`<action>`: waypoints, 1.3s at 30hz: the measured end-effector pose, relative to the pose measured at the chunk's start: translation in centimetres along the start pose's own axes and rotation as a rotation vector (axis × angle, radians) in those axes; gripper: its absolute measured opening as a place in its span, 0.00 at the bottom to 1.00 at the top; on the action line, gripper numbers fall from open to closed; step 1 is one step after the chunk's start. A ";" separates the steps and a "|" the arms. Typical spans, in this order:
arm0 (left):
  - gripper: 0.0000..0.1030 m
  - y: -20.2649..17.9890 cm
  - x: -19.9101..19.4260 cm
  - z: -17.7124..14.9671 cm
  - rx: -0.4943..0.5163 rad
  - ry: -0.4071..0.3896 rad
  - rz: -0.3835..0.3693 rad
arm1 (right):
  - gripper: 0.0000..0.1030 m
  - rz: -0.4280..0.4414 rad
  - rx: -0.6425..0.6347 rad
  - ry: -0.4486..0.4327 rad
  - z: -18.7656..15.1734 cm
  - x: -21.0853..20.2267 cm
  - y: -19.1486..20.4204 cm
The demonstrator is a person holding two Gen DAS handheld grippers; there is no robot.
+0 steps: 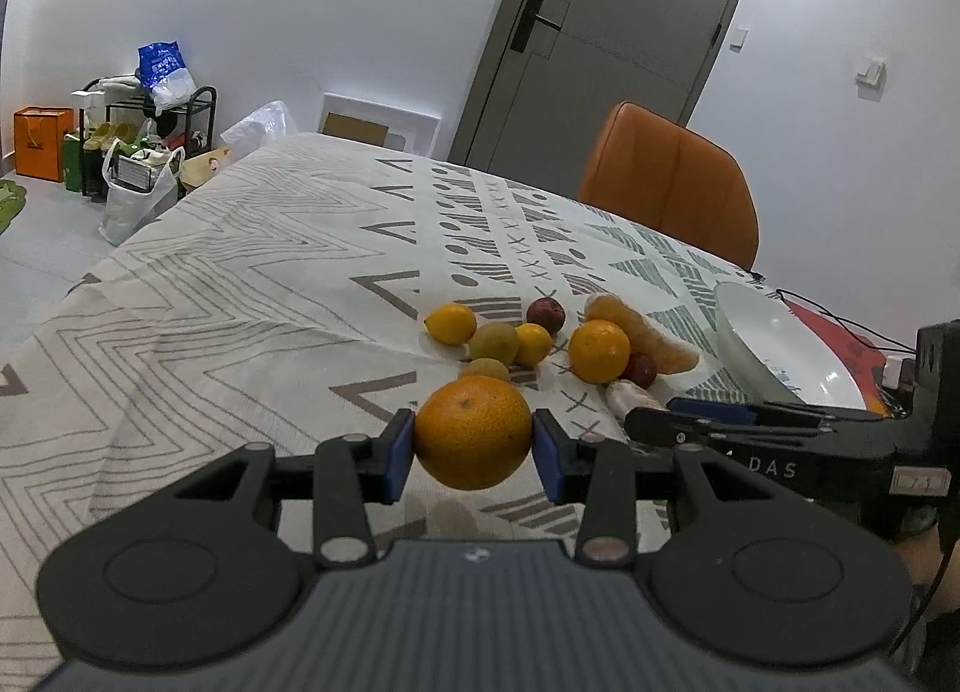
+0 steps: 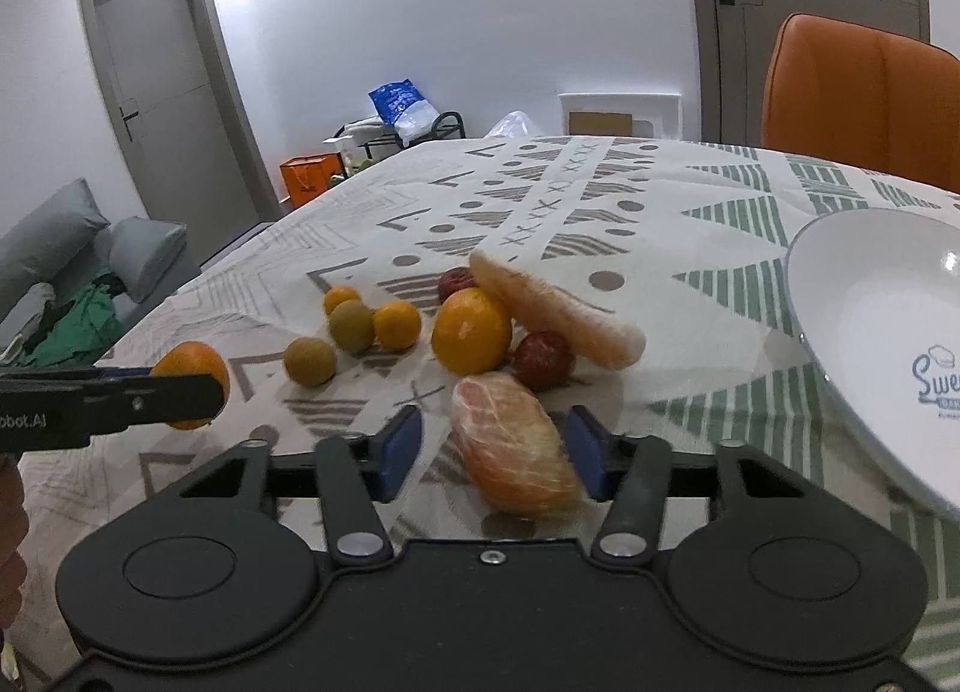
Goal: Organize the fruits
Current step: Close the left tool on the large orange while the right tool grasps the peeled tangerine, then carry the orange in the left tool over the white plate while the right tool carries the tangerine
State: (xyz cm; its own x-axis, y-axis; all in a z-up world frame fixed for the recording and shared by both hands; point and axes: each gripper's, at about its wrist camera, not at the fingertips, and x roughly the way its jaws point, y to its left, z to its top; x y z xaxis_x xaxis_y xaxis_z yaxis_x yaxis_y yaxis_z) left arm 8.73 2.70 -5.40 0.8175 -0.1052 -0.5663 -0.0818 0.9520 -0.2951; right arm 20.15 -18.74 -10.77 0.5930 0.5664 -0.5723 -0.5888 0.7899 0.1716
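Observation:
My left gripper [image 1: 473, 446] is shut on a large orange [image 1: 473, 433], held just above the patterned tablecloth; the same orange [image 2: 192, 368] shows at the left of the right wrist view. My right gripper [image 2: 493, 449] straddles a plastic-wrapped peeled citrus piece [image 2: 510, 446] lying on the cloth. Its right pad touches the piece and a gap shows at the left pad. Beyond lie another orange [image 2: 471, 329], two red fruits [image 2: 543, 359], a long pale orange wedge [image 2: 558, 311] and several small yellow and green fruits [image 2: 352, 323]. A white plate [image 2: 870, 320] sits to the right.
An orange chair [image 1: 666, 182] stands at the table's far side. A black cable [image 1: 840, 320] runs behind the plate [image 1: 780, 356]. The cloth's left edge drops to the floor, where bags and a shoe rack [image 1: 150, 140] stand.

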 end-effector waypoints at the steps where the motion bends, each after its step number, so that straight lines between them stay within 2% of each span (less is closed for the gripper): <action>1: 0.39 0.0 -0.1 0.0 0.001 -0.002 0.000 | 0.35 0.000 0.001 0.000 -0.1 -0.1 0.0; 8: 0.39 -0.2 -1.6 0.0 0.013 -0.029 -0.006 | 0.32 0.017 0.010 -0.024 -0.9 -1.8 0.9; 17: 0.39 -1.2 -2.8 -0.2 0.040 -0.053 -0.024 | 0.32 -0.013 0.040 -0.072 -1.5 -4.7 0.6; 39: 0.39 -7.1 -0.9 0.9 0.175 -0.052 -0.064 | 0.32 -0.106 0.134 -0.187 -2.7 -10.0 -3.8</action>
State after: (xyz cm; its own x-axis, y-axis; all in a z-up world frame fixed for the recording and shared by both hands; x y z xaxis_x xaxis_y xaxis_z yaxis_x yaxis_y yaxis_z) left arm 9.14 -3.68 -2.09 0.8467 -0.1565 -0.5085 0.0678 0.9797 -0.1886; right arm 14.98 -27.98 -7.82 0.7465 0.5025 -0.4362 -0.4470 0.8643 0.2307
